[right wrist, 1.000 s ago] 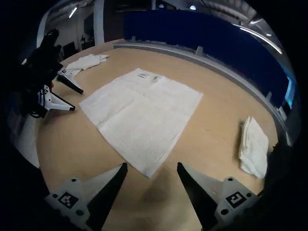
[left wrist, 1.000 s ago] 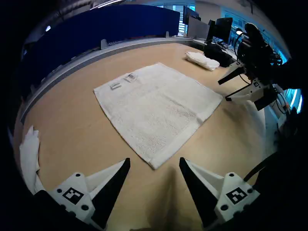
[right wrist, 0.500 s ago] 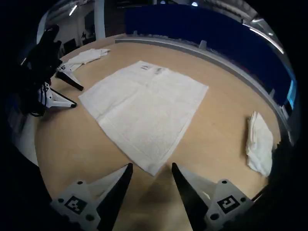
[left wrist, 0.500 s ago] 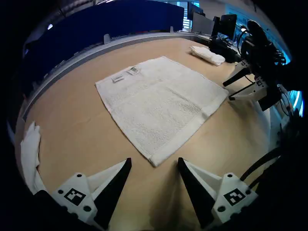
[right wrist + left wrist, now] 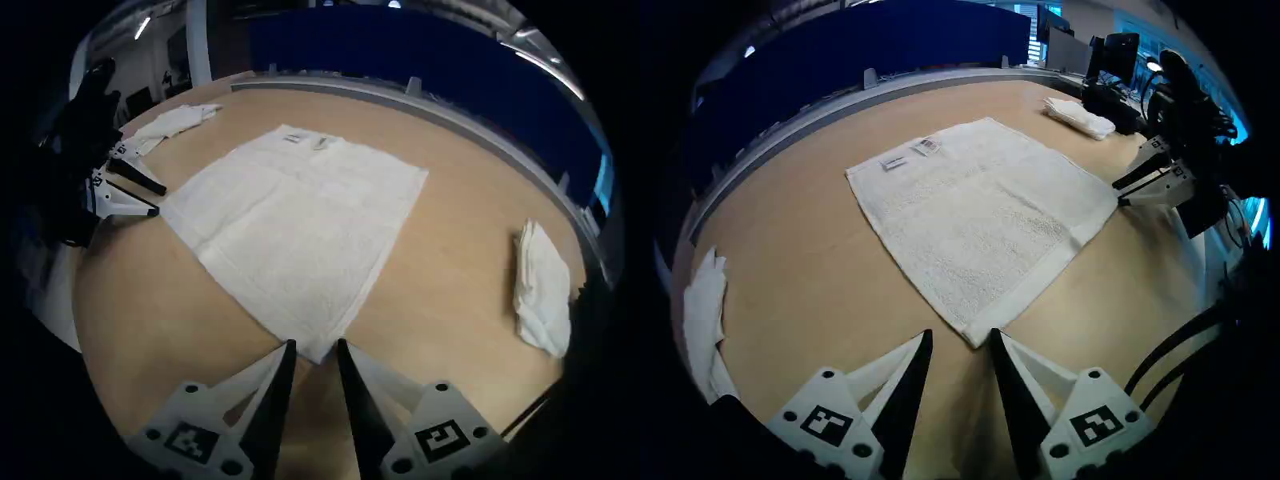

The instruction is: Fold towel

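Both are narrowing: we are closing the left gripper and right gripper around near corners of the towel, not yet pinching, readying the first fold.

The towel is white and fluffy. It lies open and flat on the wooden table, in one layer, not folded yet. In the left gripper view it sits like a diamond, with one corner at 6 o'clock and the far corner at 12 o'clock. Two small tags lie on its edge at 11 o'clock. A smooth band runs along the edge from 6 o'clock to 3 o'clock. In the right gripper view the towel has its near corner at 6 o'clock too.
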Action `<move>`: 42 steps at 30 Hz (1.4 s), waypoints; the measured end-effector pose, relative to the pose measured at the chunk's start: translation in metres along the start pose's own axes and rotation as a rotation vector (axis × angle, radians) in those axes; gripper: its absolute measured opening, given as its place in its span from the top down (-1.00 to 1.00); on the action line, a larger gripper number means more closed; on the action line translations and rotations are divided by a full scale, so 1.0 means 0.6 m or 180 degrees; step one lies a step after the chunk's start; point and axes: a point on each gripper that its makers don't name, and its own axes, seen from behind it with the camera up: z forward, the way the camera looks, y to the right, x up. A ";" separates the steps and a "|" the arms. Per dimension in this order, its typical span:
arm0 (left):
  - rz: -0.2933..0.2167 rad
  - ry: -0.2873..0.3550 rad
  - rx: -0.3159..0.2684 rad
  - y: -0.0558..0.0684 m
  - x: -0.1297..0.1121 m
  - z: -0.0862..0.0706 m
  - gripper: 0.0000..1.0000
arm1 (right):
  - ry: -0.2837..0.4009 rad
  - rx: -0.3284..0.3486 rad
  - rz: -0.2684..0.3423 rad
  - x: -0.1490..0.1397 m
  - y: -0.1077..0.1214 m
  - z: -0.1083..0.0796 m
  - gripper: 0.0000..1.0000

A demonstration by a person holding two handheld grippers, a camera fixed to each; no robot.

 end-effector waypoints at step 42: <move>-0.0202 0.0094 -0.0019 0.015 0.044 -0.035 0.78 | 0.0182 0.0026 0.0047 0.055 0.004 -0.052 0.72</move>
